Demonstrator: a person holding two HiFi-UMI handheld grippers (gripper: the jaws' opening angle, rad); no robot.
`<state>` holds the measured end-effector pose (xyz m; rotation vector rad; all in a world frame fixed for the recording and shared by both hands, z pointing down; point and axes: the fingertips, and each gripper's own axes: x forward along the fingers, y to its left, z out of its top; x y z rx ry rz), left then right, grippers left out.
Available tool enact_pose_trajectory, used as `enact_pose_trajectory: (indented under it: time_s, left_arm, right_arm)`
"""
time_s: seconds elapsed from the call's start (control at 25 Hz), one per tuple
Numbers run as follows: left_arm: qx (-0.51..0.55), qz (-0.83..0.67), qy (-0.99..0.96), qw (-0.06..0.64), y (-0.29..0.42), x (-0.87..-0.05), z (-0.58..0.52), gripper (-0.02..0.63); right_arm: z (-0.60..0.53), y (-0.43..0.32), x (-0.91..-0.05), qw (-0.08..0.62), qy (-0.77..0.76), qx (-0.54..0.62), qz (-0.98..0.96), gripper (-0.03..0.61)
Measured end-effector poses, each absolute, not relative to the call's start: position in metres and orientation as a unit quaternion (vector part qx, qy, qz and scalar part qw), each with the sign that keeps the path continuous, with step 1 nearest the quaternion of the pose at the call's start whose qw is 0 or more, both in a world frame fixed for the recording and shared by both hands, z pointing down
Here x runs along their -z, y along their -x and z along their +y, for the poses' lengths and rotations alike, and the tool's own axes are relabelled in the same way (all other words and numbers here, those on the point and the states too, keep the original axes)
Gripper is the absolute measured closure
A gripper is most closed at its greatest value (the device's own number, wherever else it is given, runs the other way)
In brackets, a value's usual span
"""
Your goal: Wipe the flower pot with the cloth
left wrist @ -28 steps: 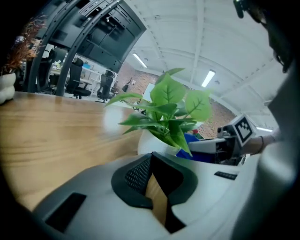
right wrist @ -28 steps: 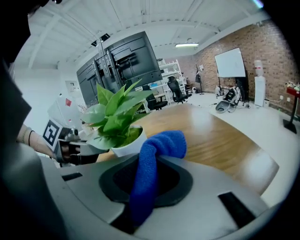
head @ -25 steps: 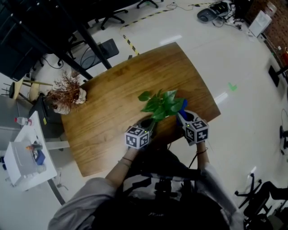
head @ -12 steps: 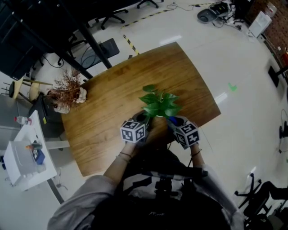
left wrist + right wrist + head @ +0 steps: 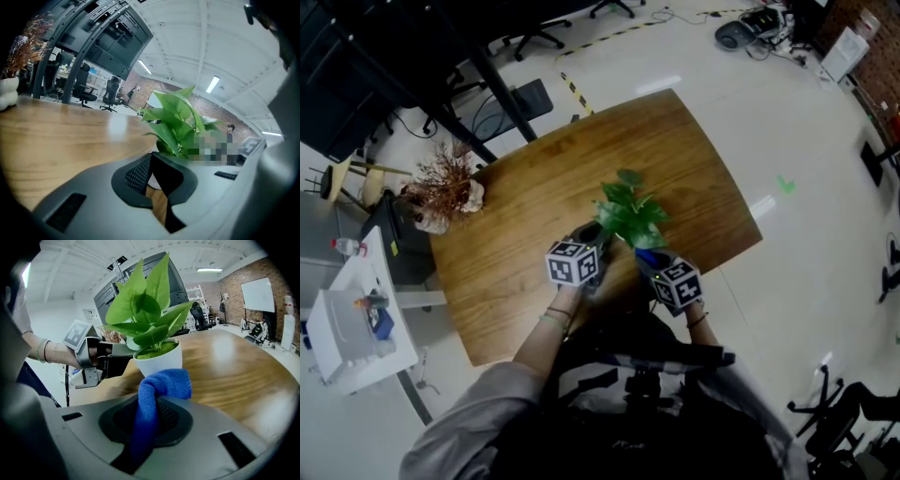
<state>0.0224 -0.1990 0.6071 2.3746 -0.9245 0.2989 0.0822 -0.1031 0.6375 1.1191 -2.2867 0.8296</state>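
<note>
A white flower pot (image 5: 159,359) with a green leafy plant (image 5: 630,214) stands on the wooden table (image 5: 525,211), near its front edge. My left gripper (image 5: 592,240) reaches it from the left; its jaws (image 5: 152,180) are closed on the pot's side, with white pot showing between the fingers. In the right gripper view that left gripper (image 5: 123,355) sits against the pot's left side. My right gripper (image 5: 650,260) is shut on a blue cloth (image 5: 159,386). The cloth bulges from the jaws just in front of the pot, touching or almost touching its near wall.
A dried brown bouquet in a white vase (image 5: 441,195) stands at the table's far left corner. A white side table (image 5: 352,323) with a box and small items is left of the table. Office chairs and dark desk frames (image 5: 487,84) lie beyond.
Both grippers have shifted left along the table's front edge. The right gripper with the cloth went from the pot's right side round to its near side. The plant's leaves sit slightly farther back.
</note>
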Motion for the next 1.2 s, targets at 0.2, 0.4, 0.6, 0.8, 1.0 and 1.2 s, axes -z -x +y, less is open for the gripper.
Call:
enact_pose_trajectory:
  time_s: [0.2,0.4,0.6,0.8,1.0,1.2]
  left_arm:
    - [-0.114,-0.337,-0.890,0.284,-0.025,-0.605,-0.180,0.609]
    - [-0.112,-0.326,-0.890,0.300,-0.030,-0.608,-0.155,0.609]
    - [-0.124,-0.299,-0.897,0.300,-0.043,-0.612,-0.139,0.607]
    - [-0.123,-0.297,-0.900,0.294,-0.044,-0.610,-0.142,0.608]
    - [-0.118,-0.317,-0.895,0.290,-0.027,-0.610,-0.158,0.608]
    - [-0.111,-0.340,-0.887,0.292,-0.009,-0.610,-0.178,0.608]
  right_arm:
    - [-0.102,-0.106,-0.624,0.215,-0.434,-0.301,-0.822,0.518]
    - [-0.122,-0.135,-0.600,0.213,-0.454,-0.260,-0.825,0.518]
    - [-0.150,-0.139,-0.582,0.215,-0.442,-0.226,-0.841,0.518]
    - [-0.146,-0.128,-0.591,0.221,-0.427,-0.231,-0.846,0.518]
    - [-0.129,-0.107,-0.607,0.227,-0.410,-0.249,-0.847,0.518]
    - [-0.119,-0.079,-0.624,0.231,-0.388,-0.271,-0.850,0.518]
